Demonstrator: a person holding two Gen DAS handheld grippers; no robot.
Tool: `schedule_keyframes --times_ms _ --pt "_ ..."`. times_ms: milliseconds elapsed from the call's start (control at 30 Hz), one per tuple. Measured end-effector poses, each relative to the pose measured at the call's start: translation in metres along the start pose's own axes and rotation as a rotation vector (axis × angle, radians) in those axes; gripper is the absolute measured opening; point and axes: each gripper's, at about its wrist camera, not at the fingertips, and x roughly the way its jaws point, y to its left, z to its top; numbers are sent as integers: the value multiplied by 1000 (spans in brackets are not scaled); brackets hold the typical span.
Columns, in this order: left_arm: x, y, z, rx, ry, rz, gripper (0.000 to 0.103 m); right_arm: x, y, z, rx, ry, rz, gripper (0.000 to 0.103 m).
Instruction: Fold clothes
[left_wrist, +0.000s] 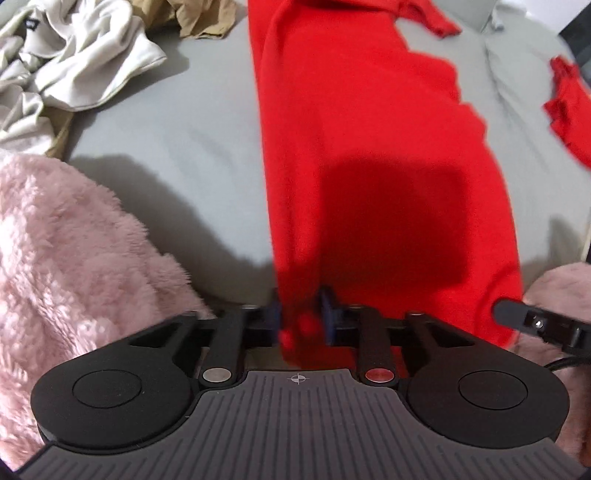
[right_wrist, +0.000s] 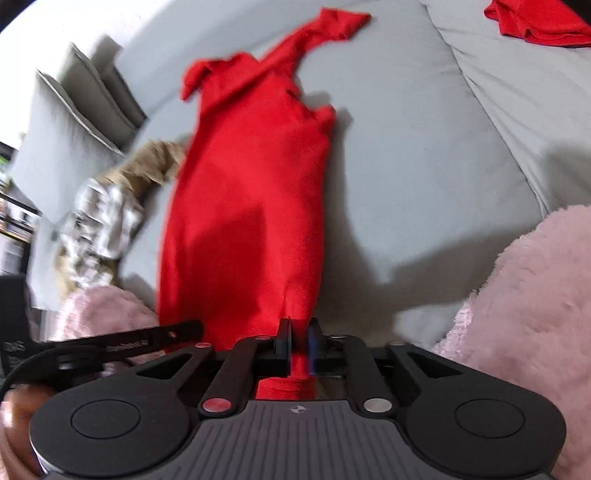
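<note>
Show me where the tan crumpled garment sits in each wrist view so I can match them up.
Left wrist view: the tan garment lies at the top edge, left of centre, just left of the red garment.
Right wrist view: the tan garment is at mid-left, touching the red garment's left edge.
Shared landmark: the long red garment on the grey bed sheet, which both tools grip.

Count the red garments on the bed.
2. The long red garment stretches down the middle of the grey bed, its near end clamped by both the left gripper and right gripper. A second red piece lies at the far right. Others may be hidden.
</note>
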Motion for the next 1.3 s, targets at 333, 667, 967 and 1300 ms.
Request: schedule_keyframes --times_ms 333,667,967,1300 --pt "-58 -7 12 91 -234 59 43 -42 1 22 -23 -196 38 46" --pt "-54 -11 102 155 -433 83 51 -10 31 105 -21 -298 44 47" --pt "-5 5 206 99 -513 60 51 84 35 208 229 -313 184 47" --pt "58 28 306 69 -517 28 51 182 3 267 592 -299 227 41"
